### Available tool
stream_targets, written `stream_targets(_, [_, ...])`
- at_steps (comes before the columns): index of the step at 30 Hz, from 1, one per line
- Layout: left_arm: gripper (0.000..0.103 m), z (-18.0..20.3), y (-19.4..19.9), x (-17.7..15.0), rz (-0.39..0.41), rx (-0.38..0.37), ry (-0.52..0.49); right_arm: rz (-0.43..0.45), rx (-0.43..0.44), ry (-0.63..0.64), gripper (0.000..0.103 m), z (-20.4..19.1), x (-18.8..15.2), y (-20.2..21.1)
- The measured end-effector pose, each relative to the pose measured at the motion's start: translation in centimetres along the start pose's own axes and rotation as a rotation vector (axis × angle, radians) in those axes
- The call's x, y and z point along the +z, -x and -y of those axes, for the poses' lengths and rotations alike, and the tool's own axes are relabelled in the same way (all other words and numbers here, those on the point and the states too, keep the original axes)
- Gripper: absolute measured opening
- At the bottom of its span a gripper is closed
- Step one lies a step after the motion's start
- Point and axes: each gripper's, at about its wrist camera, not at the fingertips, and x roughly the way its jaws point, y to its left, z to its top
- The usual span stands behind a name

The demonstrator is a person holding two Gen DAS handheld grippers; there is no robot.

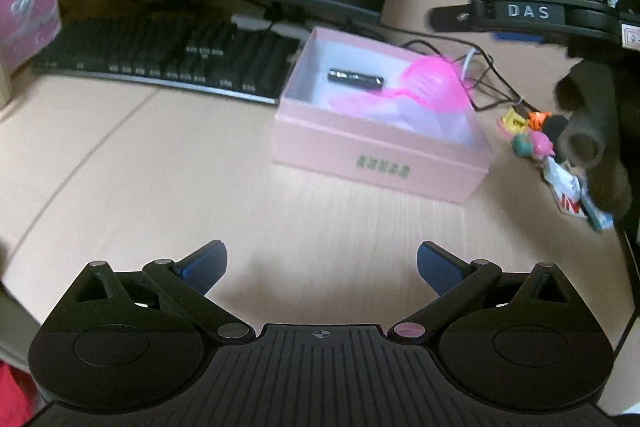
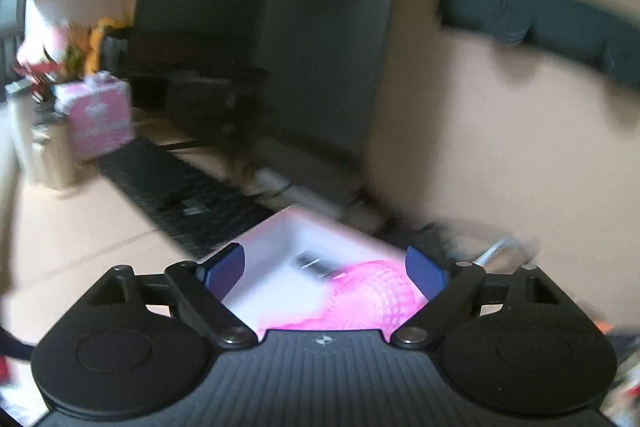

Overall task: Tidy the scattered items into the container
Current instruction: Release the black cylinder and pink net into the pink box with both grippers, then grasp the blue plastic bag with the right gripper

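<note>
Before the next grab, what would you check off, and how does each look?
1. Left claw open, nothing held: ok.
2. Right claw open, nothing held: ok.
3. Pink box open-topped, with room: ok.
4. Battery and pink scoop already in the box: ok.
5. Small toys outside the box, still to collect: not ok.
6. Right view sharp enough to aim: not ok, blurred.

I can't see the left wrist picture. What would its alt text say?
An open pink box sits on a pale wooden desk, holding a black battery and a pink plastic scoop. The left gripper hangs open and empty in front of it; a black keyboard lies behind, small colourful trinkets to the right.
</note>
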Motion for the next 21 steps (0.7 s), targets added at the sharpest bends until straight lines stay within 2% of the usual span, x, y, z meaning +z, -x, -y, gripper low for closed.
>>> stream_targets(3, [0.103,0.6,-0.2,-0.4,0.0,0.001,-0.015,-0.046,0.048,-0.05,0.091,-0.5,-2.8,0.5])
stream_targets(7, [0.103,2.4,-1.0,-0.7,0.004,-0.017,-0.067,-0.076,-0.001,-0.097,0.095,0.6,-6.8,3.1])
stream_targets(9, [0.103,3.7,-1.8,-0.5,-0.004,-0.045,-0.083,-0.072,-0.069,-0.115,0.1,2.1,-8.6,5.0])
stream_targets(15, [0.103,7.6,-2.9,0.1,-0.004,-0.137,-0.145,-0.096,-0.354,-0.191,0.1,8.2,-12.7,9.6])
stream_targets(21, [0.103,9.1,-2.8,-0.4,-0.026,-0.131,-0.183,-0.122,-0.595,-0.277,0.1,13.3,-15.4,10.6])
